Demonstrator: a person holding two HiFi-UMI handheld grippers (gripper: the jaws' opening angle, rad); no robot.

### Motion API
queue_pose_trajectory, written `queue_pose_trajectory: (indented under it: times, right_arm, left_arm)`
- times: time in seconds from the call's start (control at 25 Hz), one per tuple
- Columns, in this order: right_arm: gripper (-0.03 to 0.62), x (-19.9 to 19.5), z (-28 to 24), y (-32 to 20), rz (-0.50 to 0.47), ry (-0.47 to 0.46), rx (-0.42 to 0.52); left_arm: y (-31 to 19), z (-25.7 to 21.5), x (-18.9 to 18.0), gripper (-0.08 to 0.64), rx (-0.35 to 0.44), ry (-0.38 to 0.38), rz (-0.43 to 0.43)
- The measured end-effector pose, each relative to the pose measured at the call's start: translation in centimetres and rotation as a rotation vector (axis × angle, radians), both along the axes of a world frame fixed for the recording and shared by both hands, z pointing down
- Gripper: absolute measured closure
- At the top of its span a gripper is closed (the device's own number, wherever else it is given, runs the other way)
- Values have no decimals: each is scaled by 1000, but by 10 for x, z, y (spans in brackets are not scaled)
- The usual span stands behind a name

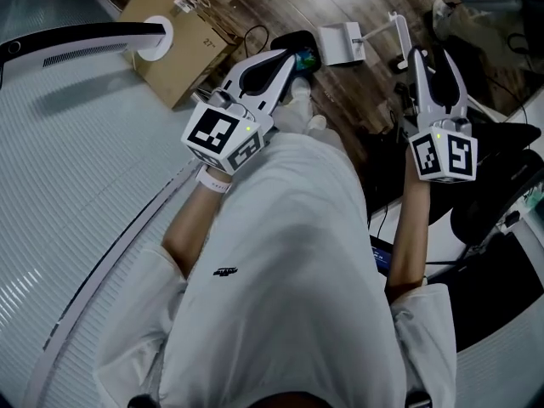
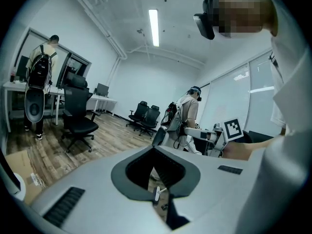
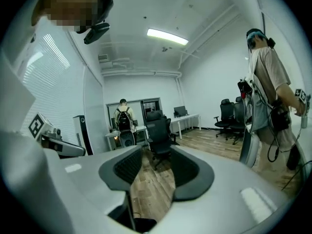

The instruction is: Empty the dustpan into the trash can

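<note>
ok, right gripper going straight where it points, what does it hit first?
Probably the black office chair. The right gripper has open, empty jaws that frame bare wood floor and that chair beyond. Depth is unclear; it might reach the floor first.

Both forearms reach forward at chest height. The left gripper [image 1: 283, 65] has its jaws together (nothing between them); the right gripper [image 1: 435, 65] has its jaws apart, empty.
</note>
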State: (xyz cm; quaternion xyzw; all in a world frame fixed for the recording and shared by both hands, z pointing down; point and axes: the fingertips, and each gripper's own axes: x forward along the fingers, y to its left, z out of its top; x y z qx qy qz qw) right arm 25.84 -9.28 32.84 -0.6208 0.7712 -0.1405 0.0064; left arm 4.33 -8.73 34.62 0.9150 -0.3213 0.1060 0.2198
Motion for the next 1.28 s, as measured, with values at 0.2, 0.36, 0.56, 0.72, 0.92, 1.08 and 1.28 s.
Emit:
queue_pose_trajectory:
  times: [0.2,0.36,0.56,0.72,0.92,1.08,1.28]
  right_arm:
    - [402,0,-25,26,-8,24,26]
    - [449,-9,-36,45,-12,50,37]
    - [471,-28,-37,61,-56,77,17]
    - [472,-38,-31,74,-114,110,-12]
    - [472,-42,-26,87,-150,139,-46]
    - [472,-44,-23,94,-177,127,-60]
    - [481,-44,-18,100,-175,142,-83]
  left_arm:
    - [6,-12,-2,552,40,-7,16]
    - [6,-25,-3,552,66,5,23]
    - [3,-35,-8,552,78,29,20]
    - [-1,-42,-10,552,97,42,9]
    - [2,-50,-7,552,104,47,29]
    - [0,-46,-6,552,98,49,10]
    - [6,-47,-2,552,83,65,18]
